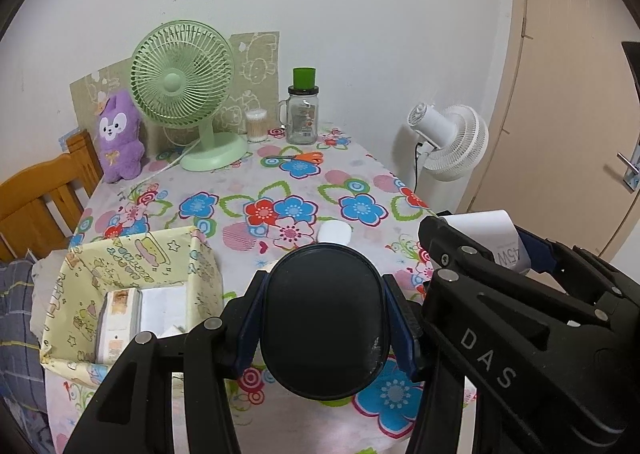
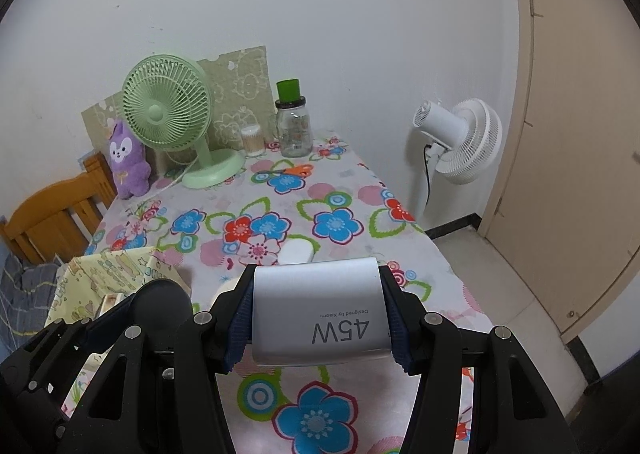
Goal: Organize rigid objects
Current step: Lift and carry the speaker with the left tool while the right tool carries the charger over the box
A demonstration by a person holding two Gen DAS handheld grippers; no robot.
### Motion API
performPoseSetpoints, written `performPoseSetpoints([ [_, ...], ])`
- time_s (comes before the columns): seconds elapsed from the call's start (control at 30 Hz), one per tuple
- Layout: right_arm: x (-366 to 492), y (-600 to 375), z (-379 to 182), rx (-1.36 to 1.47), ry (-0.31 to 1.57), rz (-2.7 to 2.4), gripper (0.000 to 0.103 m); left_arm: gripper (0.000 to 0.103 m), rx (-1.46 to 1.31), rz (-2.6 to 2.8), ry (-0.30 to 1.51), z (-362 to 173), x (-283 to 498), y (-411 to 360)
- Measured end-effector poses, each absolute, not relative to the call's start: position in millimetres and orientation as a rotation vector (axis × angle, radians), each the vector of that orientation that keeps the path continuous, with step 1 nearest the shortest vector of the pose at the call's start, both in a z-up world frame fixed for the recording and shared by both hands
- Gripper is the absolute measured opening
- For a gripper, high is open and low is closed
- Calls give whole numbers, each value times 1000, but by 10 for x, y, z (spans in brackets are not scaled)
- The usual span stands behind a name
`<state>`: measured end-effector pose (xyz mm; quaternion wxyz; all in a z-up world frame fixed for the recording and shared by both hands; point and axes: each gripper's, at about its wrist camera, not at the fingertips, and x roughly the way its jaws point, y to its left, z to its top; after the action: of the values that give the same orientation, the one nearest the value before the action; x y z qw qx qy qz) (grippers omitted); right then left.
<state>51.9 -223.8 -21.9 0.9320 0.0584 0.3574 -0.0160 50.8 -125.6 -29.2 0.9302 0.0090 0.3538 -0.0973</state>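
Observation:
My left gripper (image 1: 326, 324) is shut on a black oval case (image 1: 325, 320), held above the near part of the flowered table. My right gripper (image 2: 318, 316) is shut on a white box marked 45W (image 2: 320, 312), also held above the table. The left wrist view shows that white box (image 1: 486, 236) and the right gripper (image 1: 500, 254) at the right edge. Seen from the right wrist, the black case (image 2: 160, 300) sits at lower left. A yellow patterned box (image 1: 128, 286) stands open at the table's left front, with white packets (image 1: 120, 318) inside. A small white oval object (image 1: 335, 232) lies on the cloth ahead.
At the table's far end stand a green desk fan (image 1: 184, 86), a purple plush toy (image 1: 120, 134), a cotton-swab tub (image 1: 256, 125) and a glass jar with a green cap (image 1: 303, 110). Orange scissors (image 1: 300, 157) lie near them. A wooden chair (image 1: 44, 198) is left, a white floor fan (image 1: 452, 142) right.

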Motion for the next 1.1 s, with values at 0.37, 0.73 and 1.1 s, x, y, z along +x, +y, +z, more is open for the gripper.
performPoseSetpoints([
  [0.37,595,-1997,-176,112,730,-3,60,56,24,-163,721,-249,529,-1045],
  [0.73,698,-1743,-159,97,736,31,60,56,14,-123,721,-226,593,-775],
  [1.1,815,-1424,-164,77,741,73,60,56,-5,-92,721,-241,652,-465],
])
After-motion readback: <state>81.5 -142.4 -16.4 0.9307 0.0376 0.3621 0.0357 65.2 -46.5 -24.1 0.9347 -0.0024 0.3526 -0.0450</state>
